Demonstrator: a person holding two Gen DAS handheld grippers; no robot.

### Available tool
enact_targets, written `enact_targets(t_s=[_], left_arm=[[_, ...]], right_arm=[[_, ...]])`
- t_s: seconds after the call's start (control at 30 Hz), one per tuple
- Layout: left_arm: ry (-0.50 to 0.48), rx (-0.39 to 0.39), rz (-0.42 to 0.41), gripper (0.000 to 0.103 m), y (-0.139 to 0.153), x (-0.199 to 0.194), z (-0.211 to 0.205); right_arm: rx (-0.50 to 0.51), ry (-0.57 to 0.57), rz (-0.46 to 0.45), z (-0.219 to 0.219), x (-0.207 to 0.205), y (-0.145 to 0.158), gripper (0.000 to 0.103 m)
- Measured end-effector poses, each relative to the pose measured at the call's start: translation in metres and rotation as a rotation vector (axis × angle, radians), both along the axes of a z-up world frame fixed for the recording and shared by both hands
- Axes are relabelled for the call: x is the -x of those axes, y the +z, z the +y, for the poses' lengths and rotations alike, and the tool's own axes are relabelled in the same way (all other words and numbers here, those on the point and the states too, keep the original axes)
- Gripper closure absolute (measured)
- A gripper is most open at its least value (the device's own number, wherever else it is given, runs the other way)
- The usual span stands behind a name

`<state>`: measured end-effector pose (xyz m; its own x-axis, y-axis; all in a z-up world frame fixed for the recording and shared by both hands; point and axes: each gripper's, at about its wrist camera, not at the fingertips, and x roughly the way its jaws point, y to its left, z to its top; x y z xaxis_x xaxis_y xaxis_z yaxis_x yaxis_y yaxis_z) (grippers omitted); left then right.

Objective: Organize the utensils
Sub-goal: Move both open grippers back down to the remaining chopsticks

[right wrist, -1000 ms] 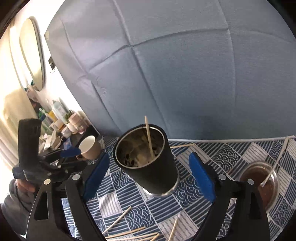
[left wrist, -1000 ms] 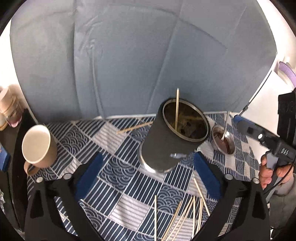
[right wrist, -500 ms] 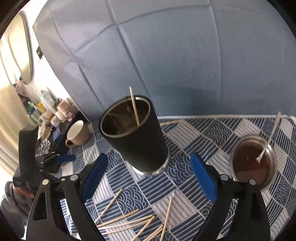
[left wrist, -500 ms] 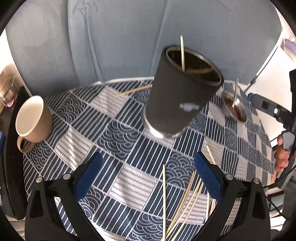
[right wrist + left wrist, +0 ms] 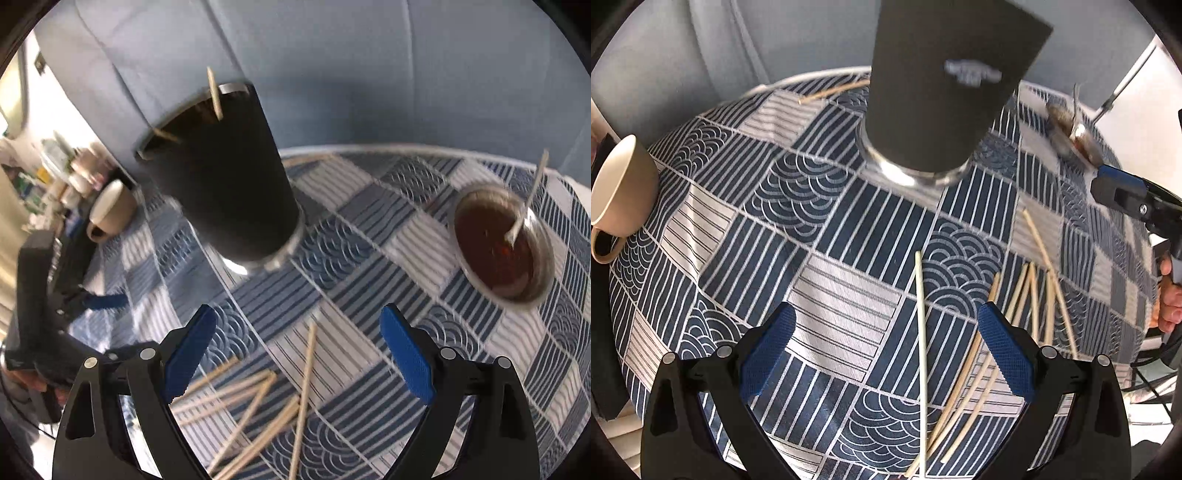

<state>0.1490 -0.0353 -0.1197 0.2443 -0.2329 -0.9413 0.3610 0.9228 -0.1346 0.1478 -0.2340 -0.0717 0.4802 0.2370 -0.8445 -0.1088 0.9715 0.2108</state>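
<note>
Only a couple of thin wooden sticks stand in the tall black tumbler, while both grippers hover wide and empty over many loose ones near the patterned tabletop's front edge.

Bright daylight from left window side, overexposed. Heavy fisheye curvature, dark corners. Motion blur on black tumbler; glare on its steel base.
</note>
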Motion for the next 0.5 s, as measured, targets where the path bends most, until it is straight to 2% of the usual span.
enact_targets(t_s=[0.27, 0.5], left_arm=[[-0.004, -0.060, 0.039, 0.006, -0.021, 0.005, -0.009], [0.015, -0.117, 0.065, 0.006, -0.036, 0.002, -0.016]], right_arm=[[0.063, -0.014, 0.150, 0.000, 0.004, -0.041, 0.017], [0.091, -0.037, 0.243, -0.003, 0.005, -0.063, 0.018]])
